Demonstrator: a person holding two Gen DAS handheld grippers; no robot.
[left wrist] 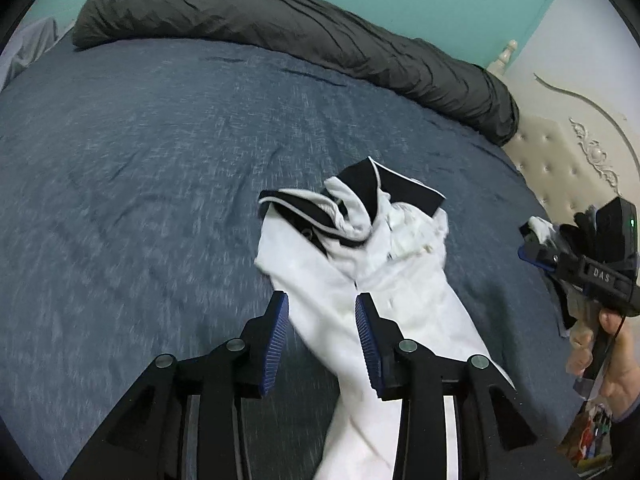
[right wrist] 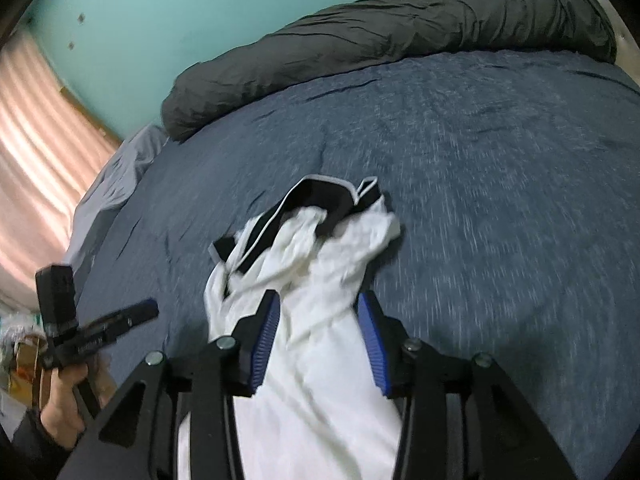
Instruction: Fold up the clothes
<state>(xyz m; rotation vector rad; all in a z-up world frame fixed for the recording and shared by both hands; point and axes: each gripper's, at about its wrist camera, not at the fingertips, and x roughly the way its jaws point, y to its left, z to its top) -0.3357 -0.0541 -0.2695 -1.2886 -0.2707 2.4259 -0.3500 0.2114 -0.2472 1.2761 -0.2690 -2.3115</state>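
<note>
Left wrist view: white garment [left wrist: 360, 280] crumpled on bed [left wrist: 140, 180]; left gripper [left wrist: 322, 312] and right gripper [right wrist: 318, 312] jaws spread wide, gripping nothing.

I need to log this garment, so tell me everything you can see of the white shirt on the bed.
The shirt is white, soft-looking cloth with a black collar edged in thin white piping. It lies crumpled and unfolded on the blue bedspread, collar end farthest from both cameras. Its body runs back between the open jaws of both grippers; whether either touches it is unclear.

Garment [left wrist: 360, 264] on bed [left wrist: 140, 168], rolled duvet [left wrist: 304, 40] along its far edge.
</note>
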